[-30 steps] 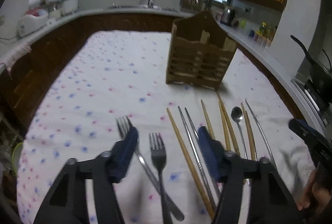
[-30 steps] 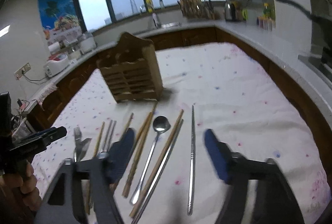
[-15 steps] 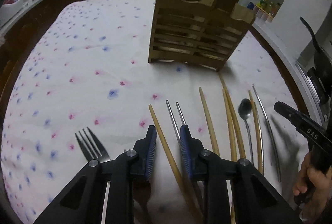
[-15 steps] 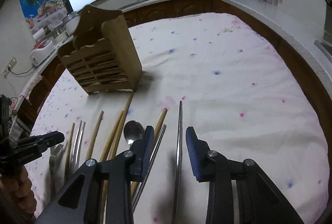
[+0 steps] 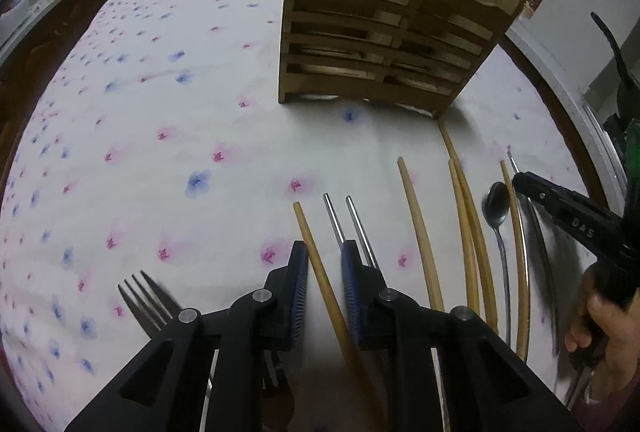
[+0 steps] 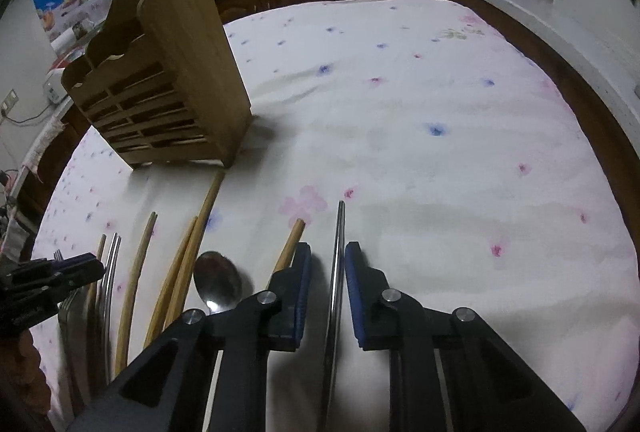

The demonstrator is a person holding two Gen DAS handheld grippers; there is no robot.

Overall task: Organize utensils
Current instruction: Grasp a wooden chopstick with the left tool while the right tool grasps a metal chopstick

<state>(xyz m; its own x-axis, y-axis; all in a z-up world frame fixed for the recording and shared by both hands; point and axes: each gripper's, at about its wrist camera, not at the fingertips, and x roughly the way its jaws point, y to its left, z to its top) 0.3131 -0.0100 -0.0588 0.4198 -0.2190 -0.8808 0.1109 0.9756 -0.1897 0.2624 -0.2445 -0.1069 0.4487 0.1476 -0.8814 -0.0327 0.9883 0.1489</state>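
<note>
Utensils are lying in a loose row on the near part of the flowered tablecloth [image 6: 440, 104], handles pointing toward the far side. From the left they are showing as a fork [image 5: 146, 302], a wooden chopstick [image 5: 320, 272], two metal chopsticks [image 5: 346, 224], further wooden chopsticks [image 5: 466, 216], a spoon [image 5: 496, 208] and, at the far right, a single metal chopstick [image 6: 338, 264].

The wooden caddy [image 5: 384, 32] is standing upright beyond the row, its base resting on the cloth. Its slatted front is facing the utensils; through the slats only pale wooden partitions are showing, and whether anything is lying in the compartments cannot be told. One long wooden chopstick is reaching up to its near right corner.

The left gripper [image 5: 324, 268] is sitting low over the leftmost wooden chopstick, its jaws drawn in narrowly on either side of the stick; actual contact cannot be confirmed.

The right gripper [image 6: 328, 268] is straddling the single metal chopstick in the same way, jaws narrowed with a visible slit on each side, so a firm hold cannot be confirmed.
</note>
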